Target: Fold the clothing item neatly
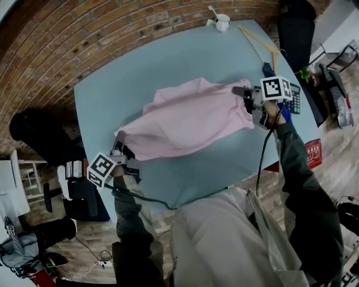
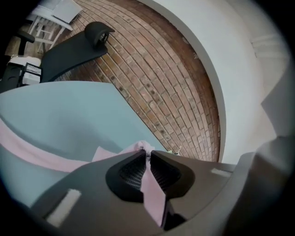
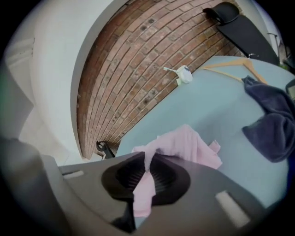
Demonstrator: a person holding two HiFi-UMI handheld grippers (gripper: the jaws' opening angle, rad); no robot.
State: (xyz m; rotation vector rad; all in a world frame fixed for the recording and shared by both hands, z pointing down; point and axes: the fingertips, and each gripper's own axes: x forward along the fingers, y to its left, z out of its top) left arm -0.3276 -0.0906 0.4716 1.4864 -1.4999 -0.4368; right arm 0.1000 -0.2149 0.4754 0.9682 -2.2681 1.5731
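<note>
Pink garment [image 1: 190,120] stretched over bench [image 1: 129,84], left tongs [image 2: 148,154] clamped on one end, right tongs [image 3: 148,162] clamped on the other, white mug [image 1: 222,23] beyond, utensil [image 1: 212,10] in it

clutter on the blue counter [image 1: 129,89]
white mug [image 1: 222,22] at the far edge; wooden hanger [image 1: 259,40], dark blue cloth [image 3: 269,120], calculator [image 1: 294,98] down the right side

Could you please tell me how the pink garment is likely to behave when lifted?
Probably floppy: the pink garment sags between the left claw and the right claw. Likely light, since only small pinches of cloth hold it up.
</note>
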